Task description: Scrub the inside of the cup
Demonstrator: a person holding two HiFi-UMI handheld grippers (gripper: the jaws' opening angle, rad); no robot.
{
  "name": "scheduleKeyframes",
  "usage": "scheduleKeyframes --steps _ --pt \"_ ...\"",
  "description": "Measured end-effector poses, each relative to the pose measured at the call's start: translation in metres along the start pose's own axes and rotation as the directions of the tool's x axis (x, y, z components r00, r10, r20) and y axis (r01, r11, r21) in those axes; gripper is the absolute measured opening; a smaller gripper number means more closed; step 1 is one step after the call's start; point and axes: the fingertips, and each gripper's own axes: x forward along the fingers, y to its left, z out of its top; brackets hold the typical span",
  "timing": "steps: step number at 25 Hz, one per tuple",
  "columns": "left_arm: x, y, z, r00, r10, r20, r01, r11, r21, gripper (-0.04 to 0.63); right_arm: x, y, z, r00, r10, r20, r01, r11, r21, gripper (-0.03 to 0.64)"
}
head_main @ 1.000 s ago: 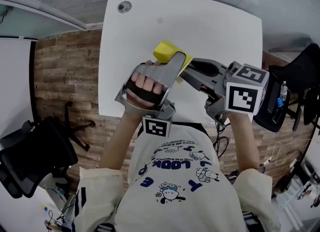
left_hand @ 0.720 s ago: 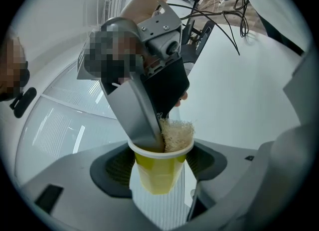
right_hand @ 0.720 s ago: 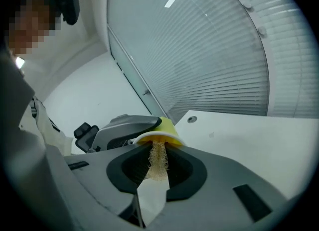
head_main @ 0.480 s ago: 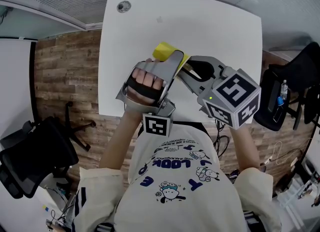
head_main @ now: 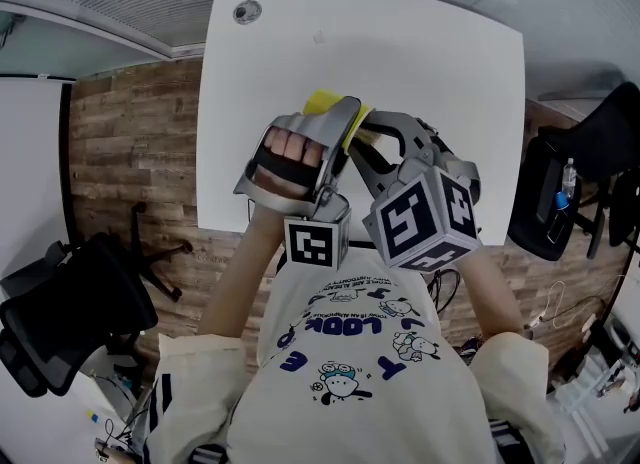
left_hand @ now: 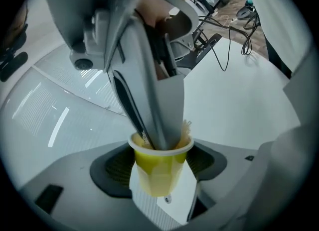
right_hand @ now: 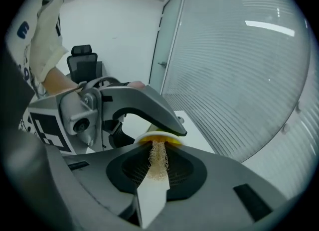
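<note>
Head view, bench: a white bench [head_main: 440, 62] fills the upper middle, with a small round grey disc [head_main: 249, 13] near its far left corner.
Head view, left hand-held gripper: the left hand-held gripper [head_main: 340, 117] is gripped by a hand [head_main: 290, 157] and points away from the person, with the yellow cup [head_main: 321, 102] at its tip.
Head view, right hand-held gripper: the right hand-held gripper [head_main: 368, 132] comes in from the right, its marker cube [head_main: 420, 220] close to the person's shirt, and its tip meets the cup.
Head view, cup: it is held over the near part of the bench, between the two tools.
Left gripper view, jaws: they are pinched on the cup's yellow wall, one pad on each side.
Left gripper view, cup: its mouth is turned up toward the other tool, whose grey jaws reach down past the rim.
Left gripper view, scrub pad: tan fibres of the scrub pad [left_hand: 187, 127] show just above the rim on the right side.
Right gripper view, jaws: they are nearly together, clamped on the tan scrub pad.
Right gripper view, scrub pad: it sticks out ahead of the jaws and ends at the cup's pale rim, seen edge-on.
Right gripper view, left hand-held gripper: it arches over the cup from the left.
</note>
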Motion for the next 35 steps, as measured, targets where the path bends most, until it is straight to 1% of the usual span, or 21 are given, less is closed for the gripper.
scheduleKeyframes --steps 4,11,16,20,23,27,30,35 --pt "0.001 -0.006 -0.002 0.999 -0.045 0.0 0.045 0.998 -0.034 0.35 0.004 0.003 -0.003 0.999 -0.019 -0.028 0.016 0.996 -0.088 0.075" --pt "0.001 -0.021 -0.004 0.991 -0.134 0.02 0.135 0.987 -0.088 0.35 0.011 0.013 -0.011 0.998 0.006 -0.058 -0.015 0.985 -0.17 0.075" --pt "-0.001 -0.026 -0.004 0.984 -0.178 0.028 0.18 0.976 -0.121 0.35 0.012 0.017 -0.013 0.998 -0.005 -0.067 -0.013 0.965 -0.261 0.075" --pt "0.0 -0.032 -0.004 0.974 -0.224 0.044 0.228 0.962 -0.152 0.35 0.015 0.019 -0.017 0.997 -0.012 -0.076 -0.015 0.941 -0.339 0.075" --pt "-0.001 -0.037 -0.004 0.962 -0.269 0.055 0.274 0.945 -0.18 0.35 0.017 0.024 -0.021 0.996 -0.023 -0.088 -0.016 0.909 -0.417 0.075" --pt "-0.004 -0.046 -0.005 0.935 -0.348 0.074 0.356 0.906 -0.228 0.35 0.02 0.03 -0.025 0.994 -0.03 -0.1 -0.025 0.861 -0.509 0.075" --pt "-0.005 -0.048 -0.003 0.921 -0.374 0.11 0.39 0.883 -0.262 0.35 0.021 0.033 -0.026 0.994 -0.037 -0.099 -0.026 0.823 -0.567 0.075" --pt "-0.006 -0.049 -0.003 0.898 -0.416 0.147 0.441 0.848 -0.294 0.35 0.021 0.035 -0.026 0.996 -0.041 -0.074 -0.015 0.778 -0.628 0.075"
